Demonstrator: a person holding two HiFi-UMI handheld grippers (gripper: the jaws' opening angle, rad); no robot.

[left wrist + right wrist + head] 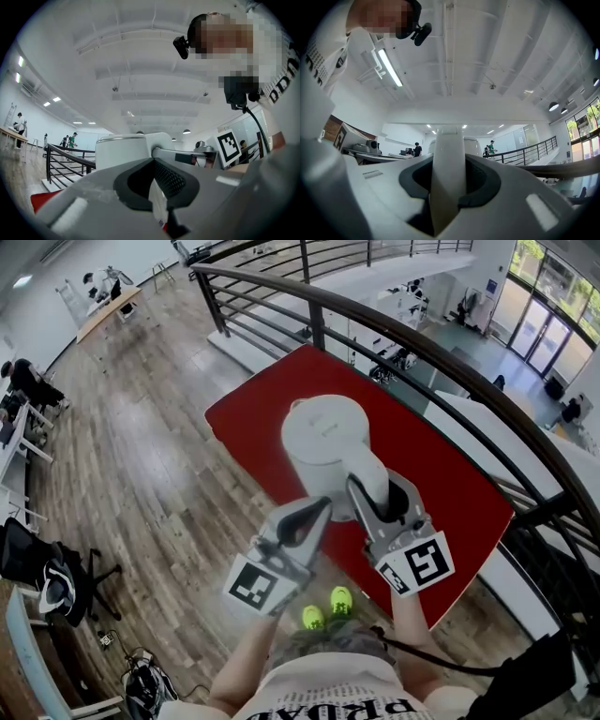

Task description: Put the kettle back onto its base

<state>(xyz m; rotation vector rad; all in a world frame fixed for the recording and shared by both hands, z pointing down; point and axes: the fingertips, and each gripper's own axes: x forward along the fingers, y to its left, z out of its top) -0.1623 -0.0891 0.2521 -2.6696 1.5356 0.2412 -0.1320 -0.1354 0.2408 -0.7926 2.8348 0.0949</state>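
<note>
Kettle (323, 442), white with its lid on, held out over a red table (253, 409) that stands beside a dark railing (375, 320). A person stands at the table's near edge with a gripper in each hand. The right gripper (375, 502) is clamped on the kettle's handle (449, 159), which fills the space between its jaws. The left gripper (309, 521) sits just left of the handle, close to the kettle's body. Its jaws are drawn nearly together and pinch a thin white strip (157, 199); I cannot tell what the strip is. Green shoes (340, 599) show on the wooden floor (141, 456) below.
</note>
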